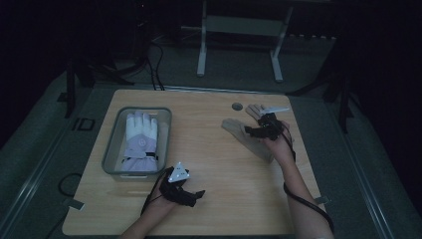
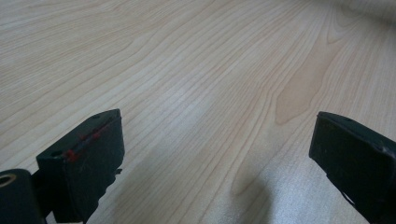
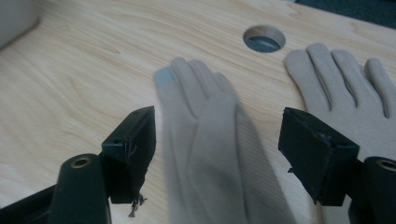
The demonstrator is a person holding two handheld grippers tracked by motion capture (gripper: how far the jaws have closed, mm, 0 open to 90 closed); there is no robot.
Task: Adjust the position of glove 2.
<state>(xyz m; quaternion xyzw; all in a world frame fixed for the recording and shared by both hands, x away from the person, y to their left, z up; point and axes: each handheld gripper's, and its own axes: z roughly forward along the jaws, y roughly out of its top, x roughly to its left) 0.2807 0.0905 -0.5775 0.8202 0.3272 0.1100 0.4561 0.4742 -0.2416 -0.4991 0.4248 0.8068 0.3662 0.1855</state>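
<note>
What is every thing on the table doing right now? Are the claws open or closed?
Left claw: open, nothing in it, over bare table.
Right claw: open, around a tan glove, not pinching it.
Tan gloves: two, lying flat on the table.
White glove: lying in the grey bin.

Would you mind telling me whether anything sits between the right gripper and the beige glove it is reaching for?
Nothing visible does: the right gripper has its open jaws on either side of the beige glove, with bare table around it.
</note>
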